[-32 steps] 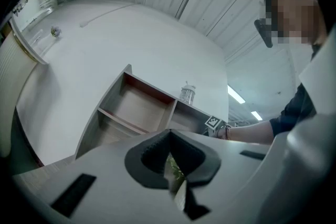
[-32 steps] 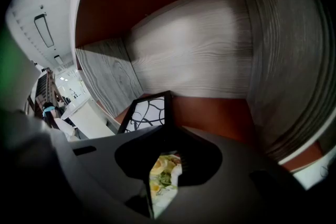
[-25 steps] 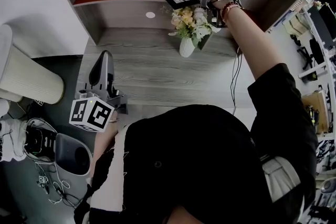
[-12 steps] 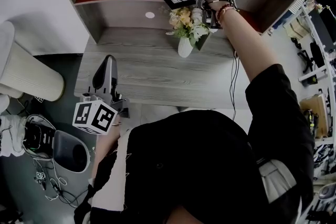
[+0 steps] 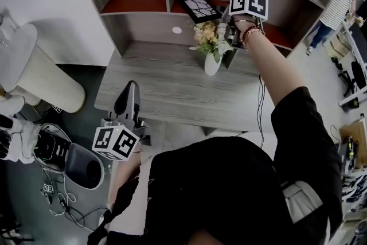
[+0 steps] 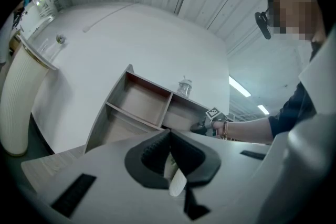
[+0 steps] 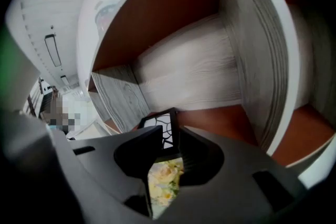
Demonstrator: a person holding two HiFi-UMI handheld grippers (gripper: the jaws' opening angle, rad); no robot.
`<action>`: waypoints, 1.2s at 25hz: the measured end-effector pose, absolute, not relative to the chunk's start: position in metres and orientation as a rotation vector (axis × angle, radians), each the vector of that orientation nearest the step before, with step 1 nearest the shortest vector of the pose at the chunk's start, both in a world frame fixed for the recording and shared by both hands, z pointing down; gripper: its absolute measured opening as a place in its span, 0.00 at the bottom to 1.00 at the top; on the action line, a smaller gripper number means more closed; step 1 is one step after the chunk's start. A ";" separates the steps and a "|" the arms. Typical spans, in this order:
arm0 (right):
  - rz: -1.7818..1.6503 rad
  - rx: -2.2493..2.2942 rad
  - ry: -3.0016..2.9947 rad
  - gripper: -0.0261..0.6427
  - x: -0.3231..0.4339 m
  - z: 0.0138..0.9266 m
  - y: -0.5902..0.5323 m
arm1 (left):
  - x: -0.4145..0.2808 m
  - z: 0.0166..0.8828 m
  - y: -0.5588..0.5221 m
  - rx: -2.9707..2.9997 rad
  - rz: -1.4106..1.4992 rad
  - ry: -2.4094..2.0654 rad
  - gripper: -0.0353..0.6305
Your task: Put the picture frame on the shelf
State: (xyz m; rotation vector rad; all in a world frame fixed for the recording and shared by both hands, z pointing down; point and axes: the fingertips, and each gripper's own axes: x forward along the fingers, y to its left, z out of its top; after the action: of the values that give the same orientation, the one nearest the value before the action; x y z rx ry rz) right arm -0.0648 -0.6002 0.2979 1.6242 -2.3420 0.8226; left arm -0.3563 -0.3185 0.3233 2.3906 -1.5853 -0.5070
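The black picture frame (image 5: pixel 202 7) (image 7: pixel 160 126) with a white patterned print lies on the red floor of the shelf's (image 5: pixel 143 23) middle compartment. My right gripper (image 5: pixel 225 19) (image 7: pixel 170 139) hovers just right of it, above the flower vase (image 5: pixel 212 60). Its jaws have just been opening wide and then easing in a little; they are open and empty, and the frame sits beyond their tips. My left gripper (image 5: pixel 131 88) (image 6: pixel 169 136) hangs over the desk's (image 5: pixel 172 89) front left edge, shut, holding nothing.
Yellow and white flowers (image 5: pixel 211 37) (image 7: pixel 164 178) fill the vase right under the right gripper. A glass jar (image 6: pixel 185 86) stands on top of the shelf. A pale ribbed cylinder (image 5: pixel 43 80) and shoes (image 5: pixel 49 146) are on the floor at left. A person (image 5: pixel 337 3) stands far right.
The frame stays in the shelf with the right gripper beside it. My left gripper has drawn back a little toward the desk's front edge. The whole view has shifted.
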 end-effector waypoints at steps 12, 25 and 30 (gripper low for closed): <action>0.844 1.444 -2.785 0.04 -0.070 0.288 -0.466 | -0.278 0.337 -0.273 2.416 -0.425 -1.460 0.07; 0.979 1.201 -2.924 0.04 -0.063 0.330 -0.286 | -0.175 0.323 -0.223 2.527 -0.397 -1.296 0.07; 0.836 1.328 -2.914 0.04 -0.031 0.337 -0.260 | -0.143 0.328 -0.201 2.575 -0.347 -1.284 0.07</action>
State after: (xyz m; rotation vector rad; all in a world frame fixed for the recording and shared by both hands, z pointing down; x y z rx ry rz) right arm -0.0306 -0.2597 0.3368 1.3279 -2.9137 0.8359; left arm -0.1426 -0.2006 0.3279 2.5746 -1.2845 -0.3474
